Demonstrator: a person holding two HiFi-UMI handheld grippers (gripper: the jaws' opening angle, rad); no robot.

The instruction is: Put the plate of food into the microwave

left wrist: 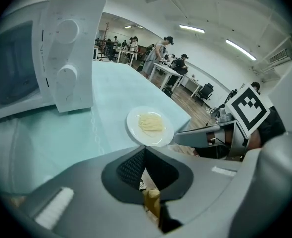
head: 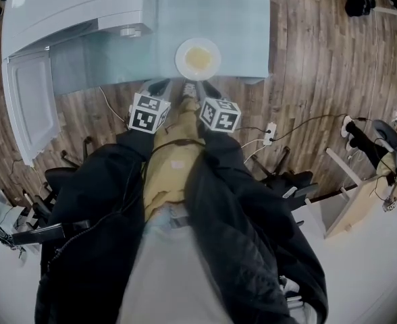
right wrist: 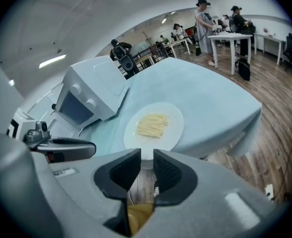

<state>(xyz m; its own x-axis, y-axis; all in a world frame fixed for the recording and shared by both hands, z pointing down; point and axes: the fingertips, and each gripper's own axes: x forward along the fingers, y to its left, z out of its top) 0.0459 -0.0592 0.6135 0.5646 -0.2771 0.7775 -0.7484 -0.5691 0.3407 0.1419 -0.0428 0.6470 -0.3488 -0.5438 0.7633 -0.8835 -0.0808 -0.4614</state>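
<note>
Sitting before one microwave point(head: 70, 9): one plate point(head: 197, 58), two grippers point(head: 159, 86) point(head: 200, 90).

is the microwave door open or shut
Open: the white microwave has its door swung out past the edge of the pale blue table, head view.

One plate point(head: 180, 59), one microwave point(head: 70, 12)

The microwave point(head: 70, 5) runs off the head view's top edge, and part of the near rim of the plate point(right wrist: 174, 121) is hidden behind the jaws of the right gripper point(right wrist: 146, 155).
</note>
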